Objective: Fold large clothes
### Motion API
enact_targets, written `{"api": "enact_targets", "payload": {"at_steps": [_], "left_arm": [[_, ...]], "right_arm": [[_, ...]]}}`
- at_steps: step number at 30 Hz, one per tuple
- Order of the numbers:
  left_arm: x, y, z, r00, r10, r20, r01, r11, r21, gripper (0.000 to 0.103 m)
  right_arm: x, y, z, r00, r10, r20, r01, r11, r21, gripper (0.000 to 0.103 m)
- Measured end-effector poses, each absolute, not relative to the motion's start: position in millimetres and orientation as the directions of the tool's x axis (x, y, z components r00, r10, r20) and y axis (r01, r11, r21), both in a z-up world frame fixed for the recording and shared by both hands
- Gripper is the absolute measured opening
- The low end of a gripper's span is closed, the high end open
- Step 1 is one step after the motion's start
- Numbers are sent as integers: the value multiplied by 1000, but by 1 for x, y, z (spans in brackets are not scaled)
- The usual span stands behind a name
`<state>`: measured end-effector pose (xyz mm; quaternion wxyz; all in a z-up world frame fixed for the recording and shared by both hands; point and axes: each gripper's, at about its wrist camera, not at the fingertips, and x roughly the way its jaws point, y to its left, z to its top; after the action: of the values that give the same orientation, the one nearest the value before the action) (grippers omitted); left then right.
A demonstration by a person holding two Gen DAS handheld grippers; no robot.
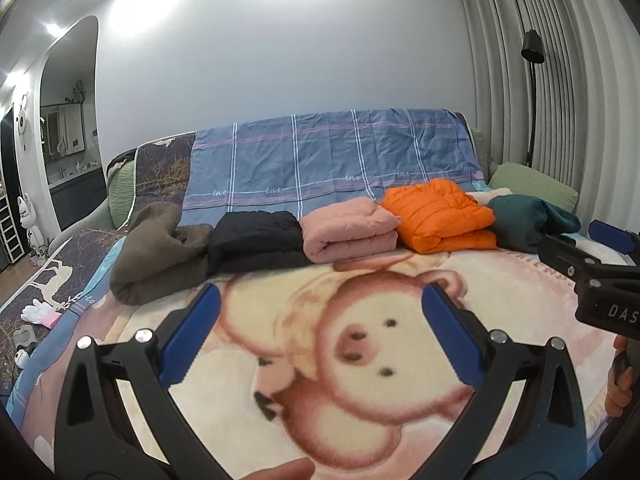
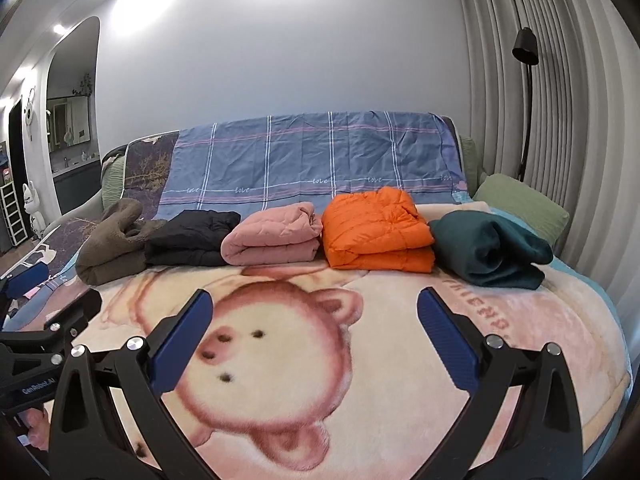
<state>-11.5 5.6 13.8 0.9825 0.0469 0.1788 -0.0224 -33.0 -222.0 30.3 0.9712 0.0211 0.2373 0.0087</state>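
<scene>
Left wrist view
Left gripper (image 1: 320, 336): spread wide, blue pads far apart, nothing between them; it hovers over the pig blanket (image 1: 360, 360) without touching it.
Right gripper (image 1: 600, 264): seen side-on at 3 o'clock, black body with one blue pad showing; from this side I cannot tell how far it is spread.
Hand (image 1: 620, 376): fingers wrapped on a handle at 4 o'clock.
Fingertip (image 1: 284, 470): at 6 o'clock, bottom edge.
Folded clothes: a row at the far edge of the blanket, from 9 to 3 o'clock: brown fleece (image 1: 156, 252), black jacket (image 1: 256, 246), pink jacket (image 1: 348, 228), orange jacket (image 1: 440, 216), green garment (image 1: 528, 220); neighbours touch or nearly touch.
Plaid sheet (image 1: 328, 156): draped upright behind the row at 12 o'clock.
White gloves (image 1: 38, 312): on the bed edge at 9 o'clock.

Right wrist view
Right gripper (image 2: 316, 344): released, pads wide apart and empty, above the pig's face on the blanket (image 2: 520, 340).
Left gripper (image 2: 36, 320): at 9 o'clock, side-on, partly cut off by the frame.
Clothes row: brown fleece (image 2: 108, 248), black jacket (image 2: 192, 236), pink jacket (image 2: 272, 236), orange jacket (image 2: 376, 232), green garment (image 2: 492, 248), all folded at 12 o'clock beyond the gripper.
Floor lamp (image 2: 526, 52): at 2 o'clock, by the curtain (image 2: 560, 100).
Green pillow (image 2: 520, 204): just behind the green garment.
</scene>
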Motion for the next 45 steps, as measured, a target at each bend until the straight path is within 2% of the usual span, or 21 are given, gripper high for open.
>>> {"api": "enact_targets", "payload": {"at_steps": [12,22,34,45], "left_arm": [[-5,1,-12,899,-18,-438,54,996,70,101],[12,8,-27,867,-27,-497,50,998,34,101],[16,4,-29,869,-29,-494,61,997,48,101],[14,-1,-22,880,-23,-474,54,997,51,101]], "right_arm": [[-28,-218,9,832,16,-555,4,999,36,102],[-15,-218,-4,803,34,-594,-6,999,50,102],[-10,-222,-9,802,14,-597,14,999,41,102],[-13,-223,-5,830,-9,-557,21,1000,15,102]]}}
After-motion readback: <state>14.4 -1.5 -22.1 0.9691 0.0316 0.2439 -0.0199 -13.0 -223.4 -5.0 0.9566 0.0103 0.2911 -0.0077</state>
